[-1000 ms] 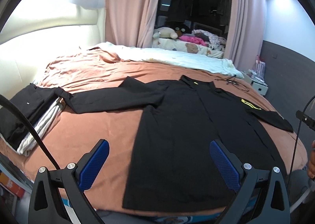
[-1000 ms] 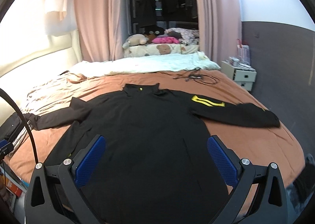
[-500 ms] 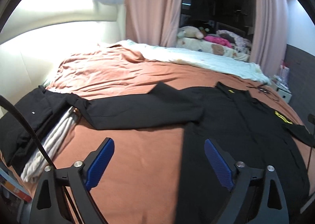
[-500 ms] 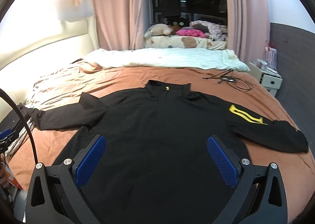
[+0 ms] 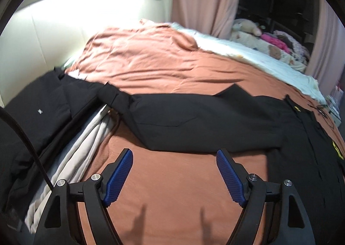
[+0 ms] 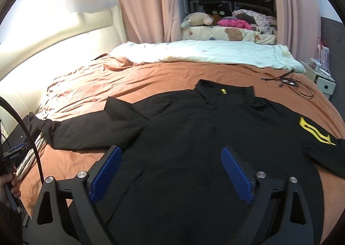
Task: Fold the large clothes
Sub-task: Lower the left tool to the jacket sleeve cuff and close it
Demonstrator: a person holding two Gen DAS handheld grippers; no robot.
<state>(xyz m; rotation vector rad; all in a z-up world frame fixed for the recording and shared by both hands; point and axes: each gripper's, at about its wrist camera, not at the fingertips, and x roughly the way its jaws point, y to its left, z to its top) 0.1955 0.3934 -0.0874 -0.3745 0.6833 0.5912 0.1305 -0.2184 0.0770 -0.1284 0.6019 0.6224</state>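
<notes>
A large black jacket [image 6: 204, 137] with a yellow sleeve mark lies flat on the brown bedsheet [image 6: 86, 91], sleeves spread out. Its left sleeve [image 5: 194, 124] stretches across the left wrist view, its cuff resting on a pile of clothes. My left gripper [image 5: 174, 156] is open and empty, above the bare sheet just in front of that sleeve. My right gripper [image 6: 171, 152] is open and empty, above the jacket's body below the collar [image 6: 224, 94].
A pile of folded clothes, black on top of grey and white [image 5: 43, 128], sits at the bed's left edge. A pale blanket [image 6: 204, 53] and a black cable [image 6: 289, 82] lie at the far side. A white nightstand [image 6: 325, 85] stands on the right.
The left gripper has swung left from the jacket's hem toward the left sleeve and the clothes pile. The right gripper has moved forward and left over the jacket's body.
</notes>
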